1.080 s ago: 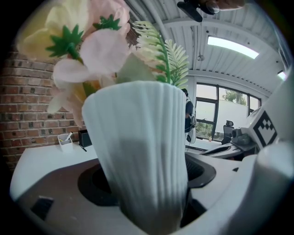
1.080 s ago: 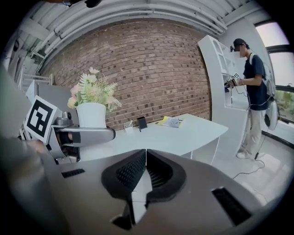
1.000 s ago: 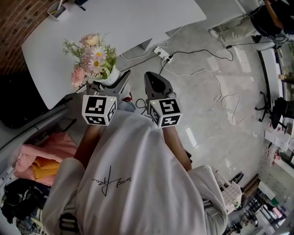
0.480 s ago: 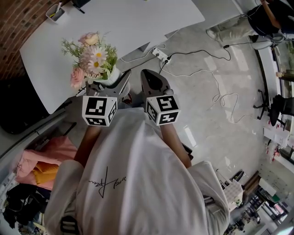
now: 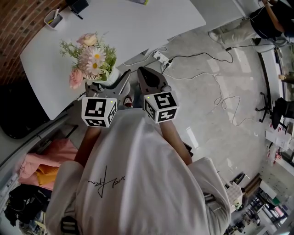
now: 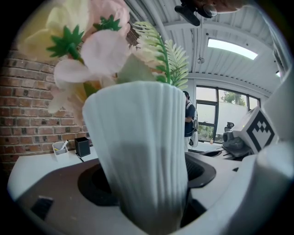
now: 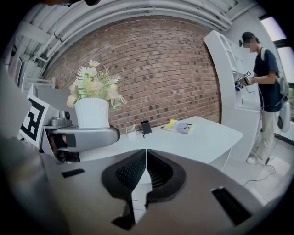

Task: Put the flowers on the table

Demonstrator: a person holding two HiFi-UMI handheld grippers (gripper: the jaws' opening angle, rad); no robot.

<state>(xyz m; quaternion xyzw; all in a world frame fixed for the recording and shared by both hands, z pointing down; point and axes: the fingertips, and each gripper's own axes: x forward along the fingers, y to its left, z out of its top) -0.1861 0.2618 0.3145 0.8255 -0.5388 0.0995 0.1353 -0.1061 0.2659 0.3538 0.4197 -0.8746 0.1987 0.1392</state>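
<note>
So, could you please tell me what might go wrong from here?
The left gripper alone clamps the vase low down, under top-heavy flowers, so it might tilt or slip. The vase hangs near the table edge; set down there, it could topple off. The power strip and cables on the floor could trip the person.

The flowers (image 5: 89,55) in their white vase (image 5: 112,75) drifted a little farther over the table (image 5: 138,23), up and to the left in the head view. The right gripper (image 5: 143,71) edged leftward and closed some of the gap to the left gripper (image 5: 110,79). More of the table's far end came into sight, so the pen cup (image 5: 52,18) and the black box (image 5: 78,4) near it showed more fully. The pink cloth (image 5: 46,156) slipped lower in the picture.
</note>
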